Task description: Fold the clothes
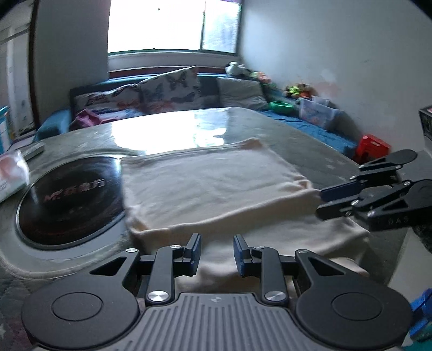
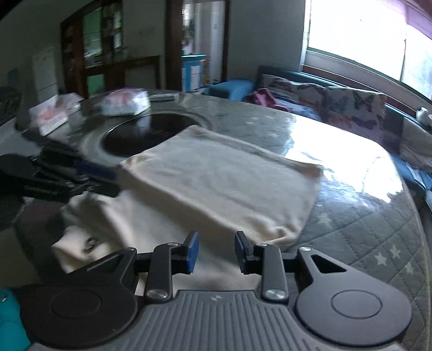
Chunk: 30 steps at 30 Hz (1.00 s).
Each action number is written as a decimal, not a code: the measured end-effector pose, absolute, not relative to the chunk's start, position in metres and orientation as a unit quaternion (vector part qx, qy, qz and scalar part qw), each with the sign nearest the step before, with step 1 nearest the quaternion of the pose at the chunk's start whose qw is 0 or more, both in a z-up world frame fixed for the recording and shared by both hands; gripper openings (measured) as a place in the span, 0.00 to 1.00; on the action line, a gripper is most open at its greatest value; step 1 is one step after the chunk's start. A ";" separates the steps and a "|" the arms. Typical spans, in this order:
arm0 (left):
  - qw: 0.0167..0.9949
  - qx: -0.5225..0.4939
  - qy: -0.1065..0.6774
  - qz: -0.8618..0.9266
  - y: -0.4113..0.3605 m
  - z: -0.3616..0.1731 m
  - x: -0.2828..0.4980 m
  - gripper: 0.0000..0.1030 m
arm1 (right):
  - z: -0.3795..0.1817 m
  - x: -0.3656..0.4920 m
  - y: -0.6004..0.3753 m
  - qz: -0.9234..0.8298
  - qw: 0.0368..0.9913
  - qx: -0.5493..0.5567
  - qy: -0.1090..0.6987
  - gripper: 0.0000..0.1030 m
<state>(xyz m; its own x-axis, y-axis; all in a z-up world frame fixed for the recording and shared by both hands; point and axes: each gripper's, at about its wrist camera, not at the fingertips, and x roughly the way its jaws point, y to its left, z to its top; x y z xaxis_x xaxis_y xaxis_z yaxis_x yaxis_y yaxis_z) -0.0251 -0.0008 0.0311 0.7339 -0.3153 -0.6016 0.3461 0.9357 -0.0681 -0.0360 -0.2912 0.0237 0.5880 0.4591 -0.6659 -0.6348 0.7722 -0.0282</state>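
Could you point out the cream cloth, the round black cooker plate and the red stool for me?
cream cloth [image 1: 210,183], left wrist view, middle of its folded top layer
black cooker plate [image 1: 70,199], left wrist view, centre of its glass
red stool [image 1: 374,148], left wrist view, its top

Home living room: sofa [image 1: 167,94] with butterfly-print cushions [image 2: 353,108] beneath a bright window [image 1: 172,25]; quilted star-pattern table cover [image 2: 378,229]; dark wooden cabinet [image 2: 89,48]; tissue packs [image 2: 125,101].

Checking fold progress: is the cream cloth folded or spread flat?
Folded: the cream cloth has one layer doubled over another, whose edge shows beneath.
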 end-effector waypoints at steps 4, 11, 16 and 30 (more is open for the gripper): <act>0.926 0.041 0.326 -0.184 -0.006 0.020 -0.032 0.28 | 0.015 -0.052 -0.286 0.318 0.873 -0.148 0.340 0.28; 0.931 0.061 0.312 -0.180 0.001 0.027 -0.048 0.29 | 0.017 -0.065 -0.295 0.310 0.879 -0.136 0.335 0.28; 0.928 0.063 0.321 -0.176 0.003 0.021 -0.049 0.29 | 0.014 -0.067 -0.305 0.303 0.880 -0.116 0.348 0.27; 0.918 0.133 0.318 -0.196 0.018 0.026 -0.091 0.32 | 0.019 -0.085 -0.329 0.299 0.874 -0.122 0.363 0.28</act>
